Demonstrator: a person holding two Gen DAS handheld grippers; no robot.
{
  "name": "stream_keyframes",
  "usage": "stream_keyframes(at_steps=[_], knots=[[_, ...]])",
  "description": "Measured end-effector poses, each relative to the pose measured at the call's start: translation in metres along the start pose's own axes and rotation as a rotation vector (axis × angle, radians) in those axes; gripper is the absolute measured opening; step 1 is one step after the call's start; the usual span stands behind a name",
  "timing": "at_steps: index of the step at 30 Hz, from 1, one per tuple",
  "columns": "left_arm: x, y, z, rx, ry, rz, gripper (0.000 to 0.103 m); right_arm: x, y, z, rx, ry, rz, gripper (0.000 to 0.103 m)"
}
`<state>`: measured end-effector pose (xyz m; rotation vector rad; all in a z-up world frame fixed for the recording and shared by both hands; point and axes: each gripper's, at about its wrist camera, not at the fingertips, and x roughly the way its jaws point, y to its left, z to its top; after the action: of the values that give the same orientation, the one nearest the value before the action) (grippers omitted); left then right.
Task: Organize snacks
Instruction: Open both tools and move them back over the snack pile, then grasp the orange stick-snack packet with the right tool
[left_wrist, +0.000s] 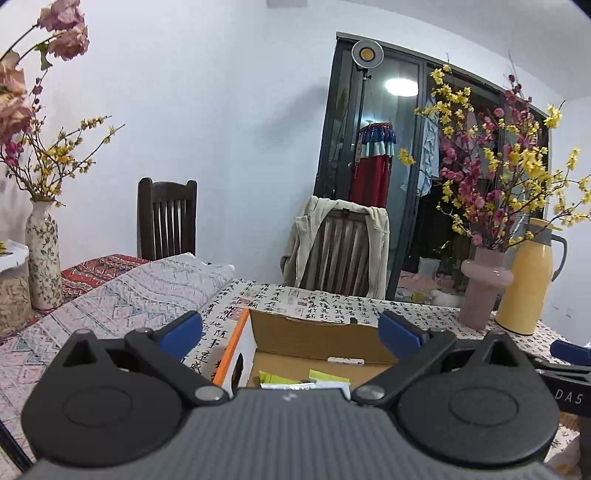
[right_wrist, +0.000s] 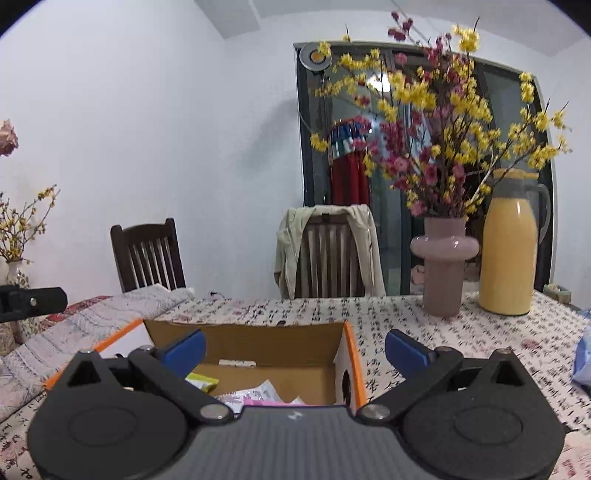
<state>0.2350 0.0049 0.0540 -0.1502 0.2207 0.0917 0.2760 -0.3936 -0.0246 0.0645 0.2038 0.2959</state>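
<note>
Snacks (right_wrist: 255, 395) lay in the open box (right_wrist: 258, 343) on the table (right_wrist: 424, 332), just below and ahead of both grippers; left gripper (left_wrist: 290, 332) and right gripper (right_wrist: 295, 350) gaped wide, holding nothing.

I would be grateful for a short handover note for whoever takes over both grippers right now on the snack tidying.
Left gripper: open, nothing between its blue pads, above the near edge of the box.
Right gripper: open, holding nothing, also above the box.
Open brown cardboard box with orange edges: on the calligraphy-print tablecloth, in front of both grippers.
Done: yellow-green packets and a pink-and-white packet lie inside the box.
Left: a crinkly blue bag sits on the cloth at the right edge of the right wrist view; it may be a snack to box. Nothing else loose is visible.
</note>
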Motion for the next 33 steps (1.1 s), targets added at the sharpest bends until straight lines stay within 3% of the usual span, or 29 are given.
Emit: stream_keyframes(at_steps=[7,15,21,33], knots=[[-0.032,0.006,0.002,-0.008,-0.002,-0.023,0.103,-0.036,0.003,0.005,-0.015,-0.019,-0.011,0.103],[-0.072,0.023,-0.014,-0.021,0.050,-0.028,0.103,-0.083,0.006,-0.009,-0.003,0.010,-0.013,0.103],[-0.096,0.042,-0.034,-0.039,0.114,-0.017,0.103,-0.113,0.008,-0.039,0.035,0.088,0.006,0.103],[-0.136,0.066,-0.075,-0.057,0.213,-0.014,0.103,-0.149,0.032,-0.101,0.111,0.328,0.024,0.103]])
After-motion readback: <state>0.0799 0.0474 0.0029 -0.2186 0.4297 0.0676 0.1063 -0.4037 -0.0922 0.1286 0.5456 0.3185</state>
